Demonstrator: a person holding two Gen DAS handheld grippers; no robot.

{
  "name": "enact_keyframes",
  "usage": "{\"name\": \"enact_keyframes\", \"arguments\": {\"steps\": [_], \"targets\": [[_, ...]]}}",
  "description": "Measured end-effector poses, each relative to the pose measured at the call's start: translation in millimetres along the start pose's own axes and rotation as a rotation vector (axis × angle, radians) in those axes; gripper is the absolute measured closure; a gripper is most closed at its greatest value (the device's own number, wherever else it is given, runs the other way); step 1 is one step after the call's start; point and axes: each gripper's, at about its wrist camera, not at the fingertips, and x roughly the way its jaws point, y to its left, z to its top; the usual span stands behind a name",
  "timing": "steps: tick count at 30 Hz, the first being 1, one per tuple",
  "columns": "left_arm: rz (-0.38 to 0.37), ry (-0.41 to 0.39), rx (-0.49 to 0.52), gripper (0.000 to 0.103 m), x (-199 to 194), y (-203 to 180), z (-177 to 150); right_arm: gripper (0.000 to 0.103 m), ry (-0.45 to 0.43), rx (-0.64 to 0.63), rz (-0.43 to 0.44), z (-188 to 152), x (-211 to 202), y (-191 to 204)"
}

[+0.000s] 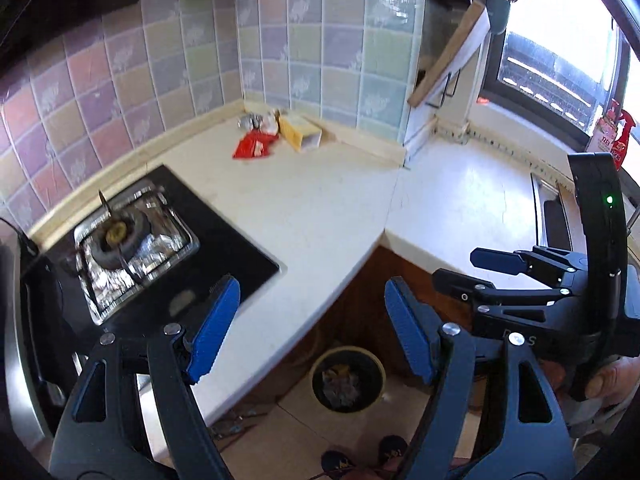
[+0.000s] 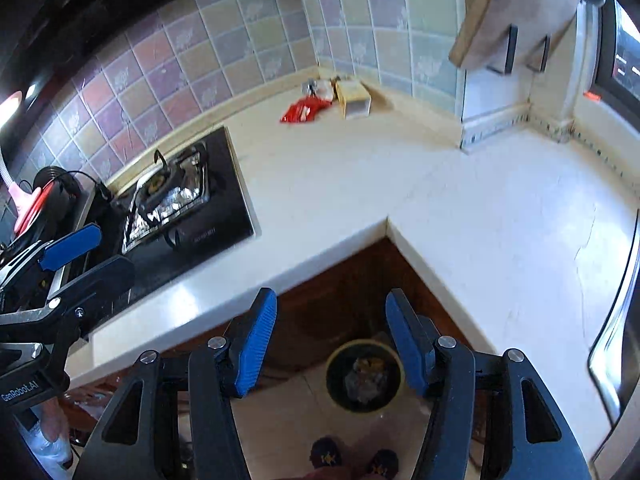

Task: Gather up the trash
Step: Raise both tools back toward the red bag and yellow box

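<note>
Trash lies in the far corner of the white counter (image 1: 320,200): a red wrapper (image 1: 253,145), a yellow carton (image 1: 301,133) on its side, and crumpled foil (image 1: 250,121). They also show in the right wrist view: wrapper (image 2: 303,111), carton (image 2: 354,98). A round bin (image 1: 347,378) with trash in it stands on the floor under the counter's inner corner; it also shows in the right wrist view (image 2: 364,376). My left gripper (image 1: 312,320) is open and empty above the counter edge. My right gripper (image 2: 331,332) is open and empty above the bin.
A black gas hob (image 1: 132,240) with foil around the burner sits at the left. A sink edge (image 2: 616,344) is at the right. A cutting board (image 1: 448,60) hangs on the wall rack. A red spray bottle (image 1: 616,136) stands by the window.
</note>
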Motion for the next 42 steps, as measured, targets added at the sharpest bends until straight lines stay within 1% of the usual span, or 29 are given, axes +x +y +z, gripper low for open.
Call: {"name": "enact_keyframes", "arguments": {"steps": [6, 9, 12, 15, 18, 20, 22, 24, 26, 28, 31, 34, 35, 38, 42], "targets": [[0.004, -0.072, 0.017, 0.030, -19.1, 18.4, 37.4, 0.044, -0.065, -0.029, -0.030, 35.0, -20.3, 23.7], [0.002, -0.110, 0.027, 0.030, -25.8, 28.0, 56.8, 0.044, -0.084, -0.037, -0.040, 58.5, -18.7, 32.1], [0.017, -0.135, 0.032, 0.030, -28.7, 37.5, 76.5, 0.039, -0.105, -0.048, -0.045, 83.8, -17.6, 37.9], [0.021, -0.143, 0.017, 0.030, -26.2, 47.8, 95.4, 0.038, -0.117, -0.068, -0.051, 112.3, -17.1, 43.7], [0.062, -0.162, -0.005, 0.030, -21.4, 58.5, 112.6, 0.037, -0.123, -0.092, -0.057, 143.2, -10.4, 47.5], [0.081, -0.161, -0.016, 0.030, -13.6, 67.5, 125.5, 0.035, -0.124, -0.099, -0.053, 168.7, -3.3, 47.6], [0.094, -0.154, -0.033, 0.030, -2.9, 77.0, 137.6, 0.029, -0.126, -0.091, -0.046, 192.0, 5.9, 45.4], [0.096, -0.136, -0.050, 0.030, 12.4, 85.6, 149.9, 0.026, -0.126, -0.085, -0.040, 216.4, 19.2, 41.0], [0.106, -0.103, -0.070, 0.030, 33.6, 94.0, 163.6, 0.026, -0.118, -0.082, -0.040, 243.0, 39.2, 35.6], [0.100, -0.067, -0.081, 0.030, 56.6, 99.7, 174.2, 0.026, -0.101, -0.080, -0.040, 267.8, 65.5, 27.7], [0.086, 0.003, -0.092, 0.030, 101.9, 107.2, 188.8, 0.026, -0.070, -0.079, -0.047, 299.0, 109.3, 13.4], [0.080, 0.058, -0.106, 0.030, 153.3, 113.9, 202.1, 0.026, -0.032, -0.069, -0.046, 324.3, 158.5, -4.1], [0.078, 0.071, -0.111, 0.030, 170.6, 116.3, 206.2, 0.026, -0.020, -0.066, -0.042, 328.2, 174.2, -8.2], [0.089, 0.095, -0.122, 0.022, 220.5, 123.3, 217.8, 0.026, 0.005, -0.070, -0.042, 348.5, 227.1, -22.2], [0.104, 0.133, -0.121, 0.021, 284.8, 126.6, 232.1, 0.026, 0.042, -0.056, -0.038, 364.6, 293.2, -38.5]]}}
